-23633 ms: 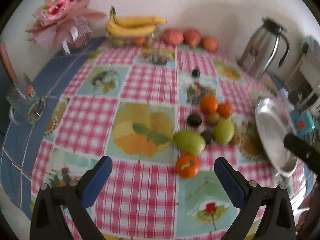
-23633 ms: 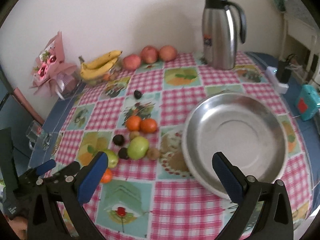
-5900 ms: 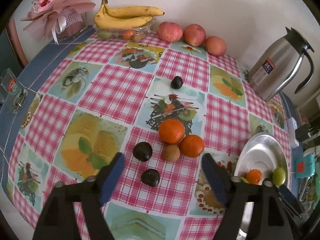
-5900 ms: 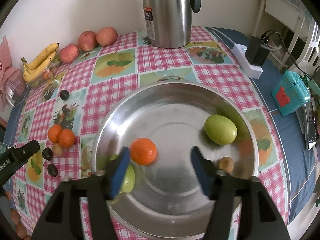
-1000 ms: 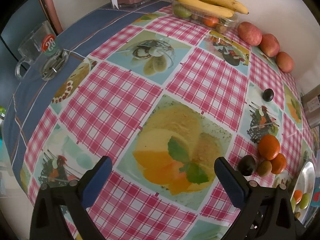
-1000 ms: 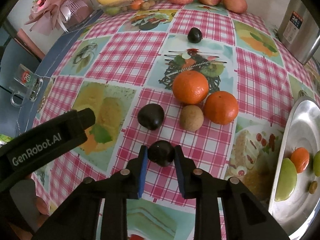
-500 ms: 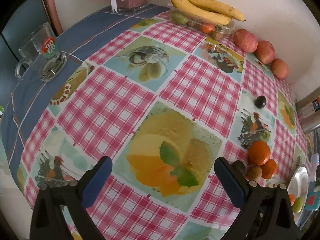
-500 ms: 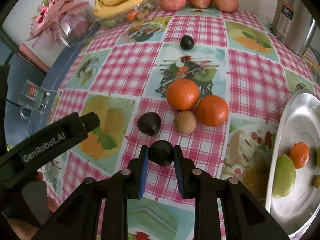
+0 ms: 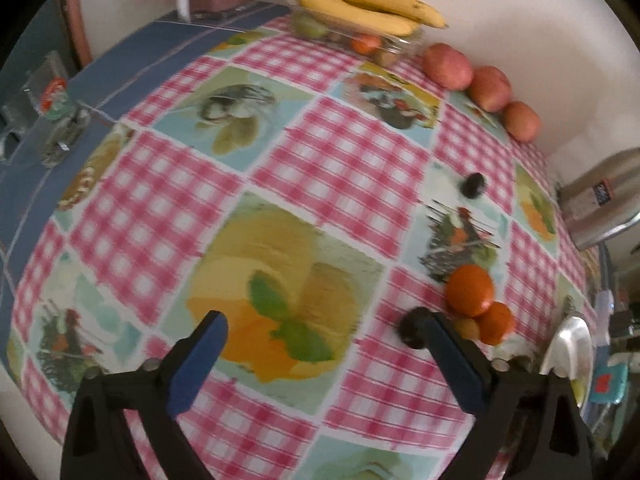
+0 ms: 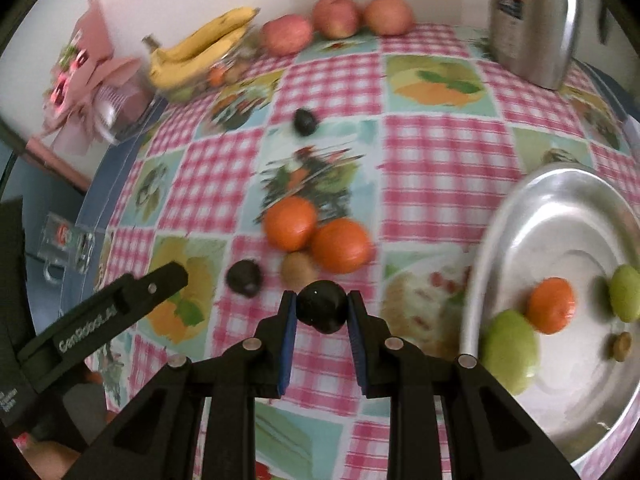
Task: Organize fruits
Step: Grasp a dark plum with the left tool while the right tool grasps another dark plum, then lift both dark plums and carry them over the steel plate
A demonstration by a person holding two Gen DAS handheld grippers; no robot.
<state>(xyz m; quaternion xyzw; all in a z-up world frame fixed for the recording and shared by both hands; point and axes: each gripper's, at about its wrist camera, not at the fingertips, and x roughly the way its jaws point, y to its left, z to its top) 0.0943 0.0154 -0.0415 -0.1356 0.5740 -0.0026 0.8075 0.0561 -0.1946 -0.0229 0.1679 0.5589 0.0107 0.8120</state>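
Note:
My right gripper (image 10: 322,309) is shut on a dark round fruit (image 10: 323,306), lifted above the checked tablecloth. Beyond it lie two oranges (image 10: 290,223) (image 10: 341,245), a small brown fruit (image 10: 298,269) and another dark fruit (image 10: 244,278); a third dark fruit (image 10: 306,121) lies farther back. The steel bowl (image 10: 516,208) at right holds an orange, two green fruits and a small brown one. My left gripper (image 9: 324,328) hangs over the cloth with its jaws closing and nothing between them; a dark fruit (image 9: 412,330) sits just inside its right finger (image 9: 456,356).
Bananas (image 10: 200,54) on a clear box and three apples (image 10: 336,16) line the back wall. A steel thermos (image 10: 530,20) stands at the back right, a pink bouquet (image 10: 86,80) at the back left, a glass mug (image 9: 52,120) on the blue cloth at left.
My right gripper has risen and swung right with the dark fruit, bringing the bowl into view. The left gripper has drifted right toward the oranges, and its jaws have narrowed a little.

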